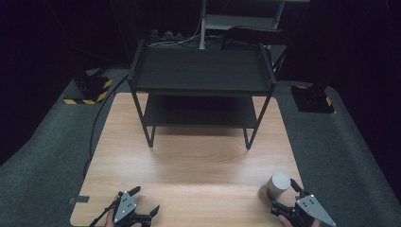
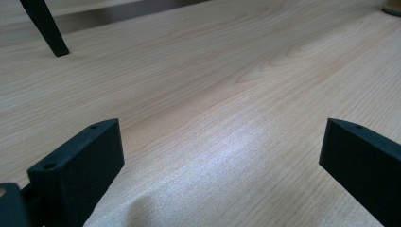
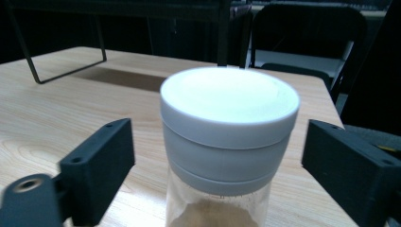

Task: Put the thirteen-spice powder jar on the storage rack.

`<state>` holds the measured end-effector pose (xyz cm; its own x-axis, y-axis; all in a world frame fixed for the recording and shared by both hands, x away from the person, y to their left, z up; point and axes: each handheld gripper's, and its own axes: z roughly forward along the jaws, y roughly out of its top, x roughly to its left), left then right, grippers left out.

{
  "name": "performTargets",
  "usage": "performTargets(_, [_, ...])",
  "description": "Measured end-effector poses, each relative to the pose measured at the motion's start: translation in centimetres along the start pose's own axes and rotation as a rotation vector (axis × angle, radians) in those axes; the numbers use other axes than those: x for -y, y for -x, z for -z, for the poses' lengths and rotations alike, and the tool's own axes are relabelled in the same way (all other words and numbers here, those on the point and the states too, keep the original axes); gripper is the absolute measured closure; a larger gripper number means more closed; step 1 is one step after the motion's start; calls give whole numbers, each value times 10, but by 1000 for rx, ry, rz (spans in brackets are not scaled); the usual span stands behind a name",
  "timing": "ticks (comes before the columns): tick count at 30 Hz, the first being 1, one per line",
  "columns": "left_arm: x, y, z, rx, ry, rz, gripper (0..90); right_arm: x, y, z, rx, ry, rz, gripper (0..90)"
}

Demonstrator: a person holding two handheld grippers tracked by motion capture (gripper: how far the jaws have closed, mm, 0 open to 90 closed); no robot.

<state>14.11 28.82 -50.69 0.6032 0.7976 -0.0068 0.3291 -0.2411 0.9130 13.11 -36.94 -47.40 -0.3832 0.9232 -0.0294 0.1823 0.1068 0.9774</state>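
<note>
A clear jar with a white lid and brown powder inside stands upright near the table's front right corner. My right gripper is open around it; in the right gripper view the jar stands between the two black jaws with a gap on each side. My left gripper is open near the front left edge, over bare wood. In the left gripper view the left gripper has nothing but the wooden table between its jaws.
A black two-tier metal shelf stands at the back middle of the table, both tiers bare. One shelf leg shows in the left gripper view. A dark chair stands beyond the table's right edge. Grey carpet surrounds the table.
</note>
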Motion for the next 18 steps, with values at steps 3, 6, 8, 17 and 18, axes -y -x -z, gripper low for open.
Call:
performTargets(3, [0, 0, 0, -1, 1, 0, 8, 0, 0, -4, 0, -10, -19, 219])
performTargets(6, [0, 1, 0, -3, 0, -2, 8, -1, -2, -4, 5, -11, -11, 313])
performTargets(8, [0, 1, 0, -3, 0, -3, 8, -4, -3, -4, 16, -19, -8, 338])
performTargets(17, [0, 0, 0, -1, -1, -2, 8, -19, -4, -5, 18, -49, -24, 341])
performTargets(18, [0, 0, 0, 0, -1, -4, 8, -27, -4, -5, 14, -47, -35, 340])
